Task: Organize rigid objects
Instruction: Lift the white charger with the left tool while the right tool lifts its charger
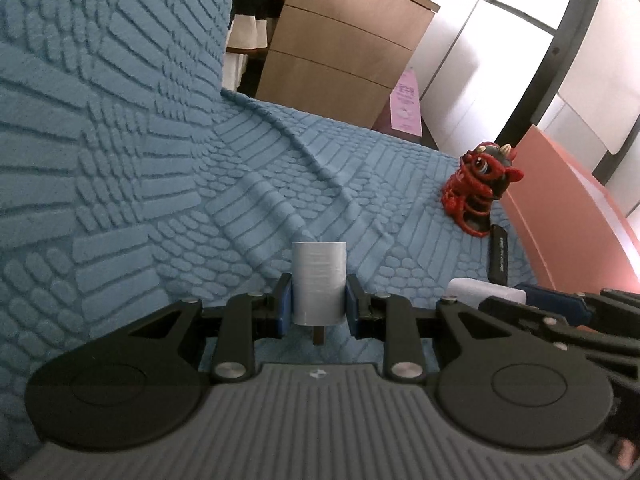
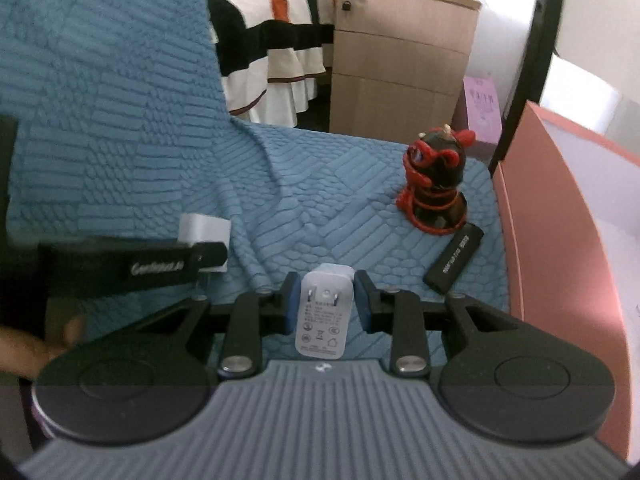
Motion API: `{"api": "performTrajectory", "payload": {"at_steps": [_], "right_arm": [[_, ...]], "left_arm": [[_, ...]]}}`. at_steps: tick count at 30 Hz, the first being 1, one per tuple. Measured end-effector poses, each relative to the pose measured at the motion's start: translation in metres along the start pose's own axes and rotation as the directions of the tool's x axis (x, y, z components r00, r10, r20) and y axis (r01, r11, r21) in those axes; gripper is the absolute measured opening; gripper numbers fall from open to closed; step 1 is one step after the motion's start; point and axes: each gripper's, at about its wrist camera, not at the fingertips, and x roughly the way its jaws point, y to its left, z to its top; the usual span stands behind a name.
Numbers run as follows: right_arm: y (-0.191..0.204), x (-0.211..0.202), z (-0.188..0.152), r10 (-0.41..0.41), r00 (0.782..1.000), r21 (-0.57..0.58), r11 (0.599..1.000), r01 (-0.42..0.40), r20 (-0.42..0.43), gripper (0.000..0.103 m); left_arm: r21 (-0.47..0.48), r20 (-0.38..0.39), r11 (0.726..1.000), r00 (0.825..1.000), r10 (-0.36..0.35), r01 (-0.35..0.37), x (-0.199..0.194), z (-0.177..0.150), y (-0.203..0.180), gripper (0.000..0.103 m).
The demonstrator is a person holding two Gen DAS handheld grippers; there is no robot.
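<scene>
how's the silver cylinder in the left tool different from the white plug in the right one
The silver cylinder is round and metallic grey; the white plug is a flat-sided block with two prongs and printed marks. The cylinder has a small dark pin below it; the plug has none. Both sit between a tool's blue pads above the blue cover.

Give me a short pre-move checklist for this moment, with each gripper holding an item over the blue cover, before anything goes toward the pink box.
1. Left gripper shut on the silver cylinder: ok, pads press both sides.
2. Right gripper on the white charger: cannot tell; the left pad touches, but a small gap shows at the right pad.
3. Cylinder upright between the jaws: ok.
4. Pink box in view to the right: ok; its inside is too washed out to judge.
5. Red and black figurine and black stick lie between the grippers and the box: not ok, go around them.
6. The two grippers apart from each other: ok, close but not touching.
</scene>
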Motion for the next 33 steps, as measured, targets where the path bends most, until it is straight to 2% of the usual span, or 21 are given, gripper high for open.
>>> {"api": "performTrajectory", "payload": {"at_steps": [6,13,17,26,33], "right_arm": [[-0.014,0.000,0.001,0.038,0.999,0.081,0.996,-0.037,-0.007,0.033],[-0.032,0.001,0.000,0.109,0.994,0.205,0.973,-0.105,-0.009,0.034],[-0.035,0.004,-0.003,0.120,0.992,0.214,0.970,-0.112,-0.026,0.046],[-0.030,0.017,-0.003,0.148,0.989,0.199,0.970,-0.140,-0.026,0.046],[-0.028,0.037,-0.002,0.098,0.995,0.190,0.977,-0.096,0.001,0.046]], "left_arm": [[-0.017,-0.019,1.000,1.000,0.004,-0.005,-0.009,-0.009,-0.001,0.031],[-0.032,-0.027,0.999,1.000,0.005,-0.006,-0.017,-0.015,0.000,0.032],[-0.042,-0.024,0.999,1.000,-0.005,0.004,-0.019,-0.015,0.001,0.034],[-0.042,-0.014,0.999,1.000,-0.009,0.009,-0.016,-0.012,0.002,0.034],[-0.047,-0.006,0.999,1.000,-0.015,0.015,-0.016,-0.012,0.003,0.034]]}}
